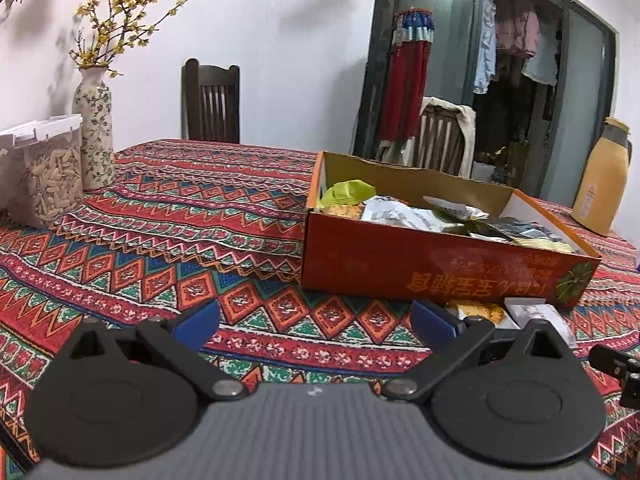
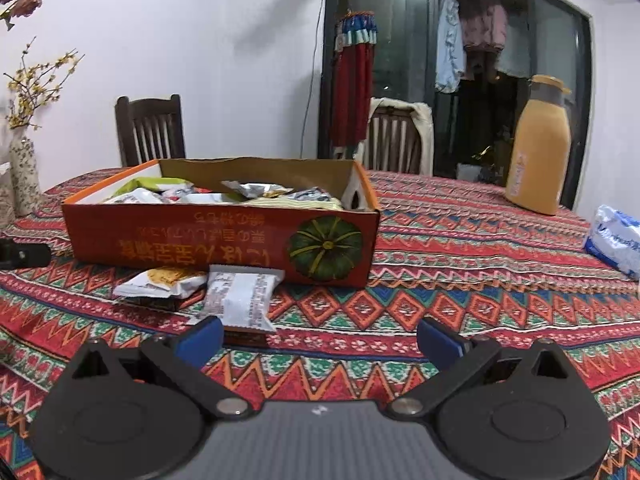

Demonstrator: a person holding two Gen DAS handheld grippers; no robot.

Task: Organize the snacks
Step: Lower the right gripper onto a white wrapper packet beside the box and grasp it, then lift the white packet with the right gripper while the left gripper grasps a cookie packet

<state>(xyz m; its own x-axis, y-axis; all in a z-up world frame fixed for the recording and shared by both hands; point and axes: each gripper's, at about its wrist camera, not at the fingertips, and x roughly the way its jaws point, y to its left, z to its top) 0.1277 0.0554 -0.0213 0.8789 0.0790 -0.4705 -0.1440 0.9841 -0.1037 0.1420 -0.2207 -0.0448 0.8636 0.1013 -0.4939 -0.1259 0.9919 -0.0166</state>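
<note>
Snack packets (image 1: pixel 404 216) are lying heaped inside the orange box (image 1: pixel 440 264) on the desk (image 1: pixel 180 220) in the left wrist view; the left hand-held gripper (image 1: pixel 316 322) is hovering before the box, jaws spread, empty. In the right wrist view, two loose packets (image 2: pixel 240 300) are lying just in front of the box (image 2: pixel 224 244), and the right hand-held gripper (image 2: pixel 320 338) is gaping empty near them.

Open orange cardboard box (image 2: pixel 224 240) sits mid-frame, heaped with crinkled snack packets (image 2: pixel 224 196). Just below its front wall, two white wrapped snack bars (image 2: pixel 240 300) lie flat on the patterned cloth.
</note>
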